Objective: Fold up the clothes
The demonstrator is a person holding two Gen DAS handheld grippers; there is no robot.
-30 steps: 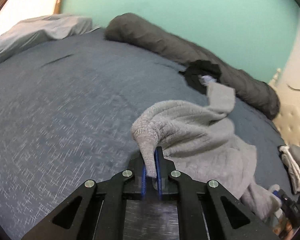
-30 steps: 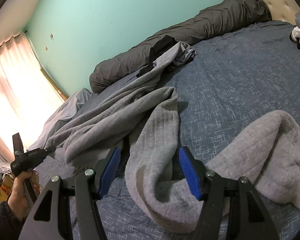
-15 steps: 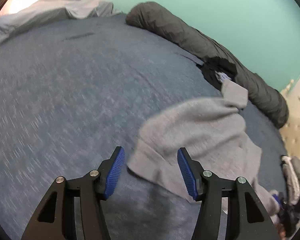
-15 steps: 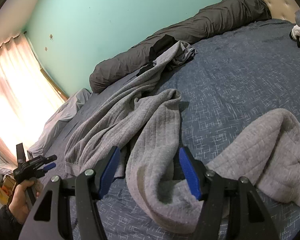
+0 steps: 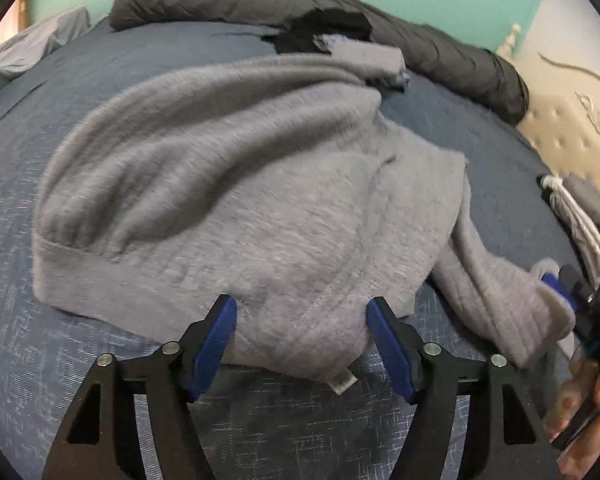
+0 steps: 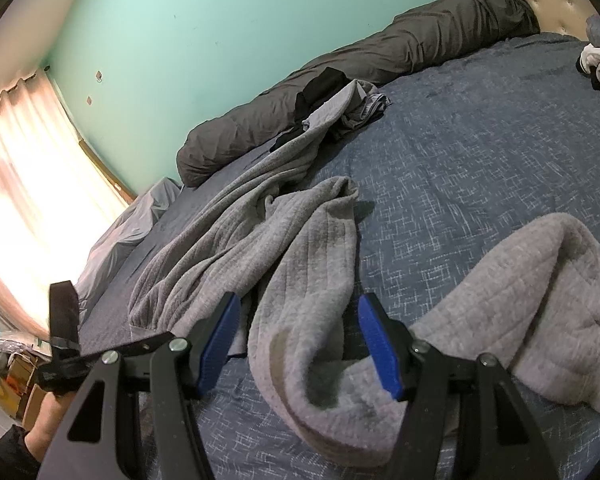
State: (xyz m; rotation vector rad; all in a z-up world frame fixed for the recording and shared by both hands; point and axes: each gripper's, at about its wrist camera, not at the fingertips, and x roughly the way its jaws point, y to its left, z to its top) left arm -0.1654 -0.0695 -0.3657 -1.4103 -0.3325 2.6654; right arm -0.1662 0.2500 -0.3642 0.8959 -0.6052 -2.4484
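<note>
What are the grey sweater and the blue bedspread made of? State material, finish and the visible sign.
Grey sweater: looks like a soft knitted fabric, probably cotton or a fleece blend; matte, fuzzy surface, ribbed hem, limp folds. Blue bedspread: looks like woven textile, matte, with a fine pale crosshatch pattern and a slightly napped surface. The exact fibre of either cannot be told.

Grey sweater [image 5: 260,184] on blue bedspread [image 5: 28,360], hem between opening left hand-held gripper [image 5: 302,344] jaws.
</note>
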